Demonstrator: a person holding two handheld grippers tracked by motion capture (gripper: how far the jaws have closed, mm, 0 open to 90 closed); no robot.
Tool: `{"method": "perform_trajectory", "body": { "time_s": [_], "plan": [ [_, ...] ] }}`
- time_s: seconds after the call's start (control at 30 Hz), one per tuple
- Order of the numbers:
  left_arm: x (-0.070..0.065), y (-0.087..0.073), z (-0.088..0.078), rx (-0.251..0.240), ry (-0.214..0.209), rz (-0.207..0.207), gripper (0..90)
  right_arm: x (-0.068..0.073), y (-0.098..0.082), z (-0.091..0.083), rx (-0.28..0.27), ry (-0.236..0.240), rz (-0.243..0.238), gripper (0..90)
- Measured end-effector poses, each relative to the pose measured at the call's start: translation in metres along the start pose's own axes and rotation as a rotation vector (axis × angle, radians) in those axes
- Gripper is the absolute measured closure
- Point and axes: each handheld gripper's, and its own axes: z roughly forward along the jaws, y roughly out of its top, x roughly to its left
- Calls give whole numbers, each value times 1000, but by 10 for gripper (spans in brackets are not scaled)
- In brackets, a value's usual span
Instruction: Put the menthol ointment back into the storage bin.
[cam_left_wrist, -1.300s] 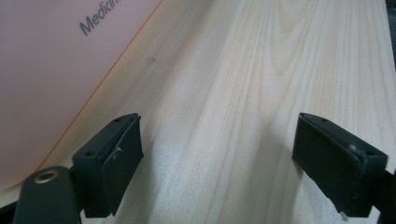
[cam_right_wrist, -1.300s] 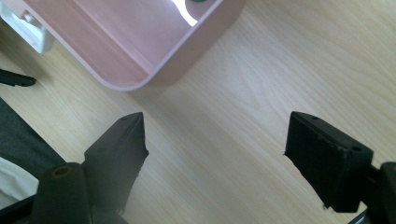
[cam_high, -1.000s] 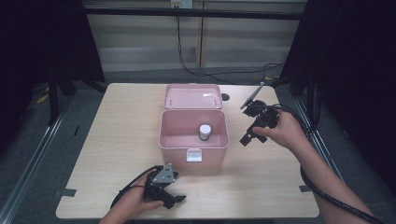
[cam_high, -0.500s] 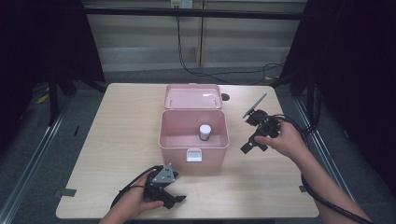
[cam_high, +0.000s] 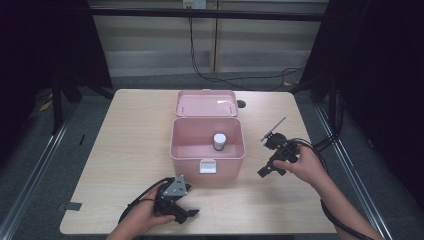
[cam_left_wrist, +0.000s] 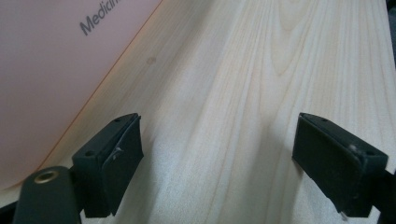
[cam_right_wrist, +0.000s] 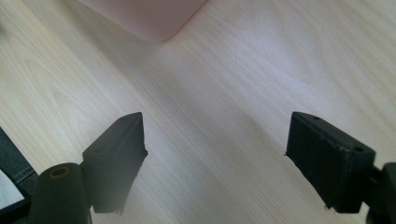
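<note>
While box walls hide the bottle (cam_high: 219, 141) base | pink box (cam_high: 186, 147) open | right gripper (cam_high: 267, 171) wide, empty, beside box | left gripper (cam_high: 189, 215) wide, empty, near table (cam_high: 125, 130) edge.

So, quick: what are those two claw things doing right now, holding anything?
Left gripper: open, holding nothing, above the table.
Right gripper: open, holding nothing.

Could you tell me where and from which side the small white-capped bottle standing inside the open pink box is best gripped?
Probably from straight above: the bottle stands upright in the pink box, whose walls block a level approach. With the lid folded back, the top is free. Close the jaws across its cap or upper body. The right gripper is open and nearer.
</note>
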Motion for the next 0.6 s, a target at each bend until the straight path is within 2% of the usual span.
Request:
{"method": "perform_trajectory", "body": {
  "time_s": [0.33,0.43,0.6],
  "plan": [
    [0,0,0,0,1,-1,153,-4,-17,13,-42,27,-6,191],
    [0,0,0,-1,2,1,153,-5,-22,17,-60,19,-24,191],
    [0,0,0,-1,3,0,153,-5,-31,26,-75,31,-36,191]
  ]
}}
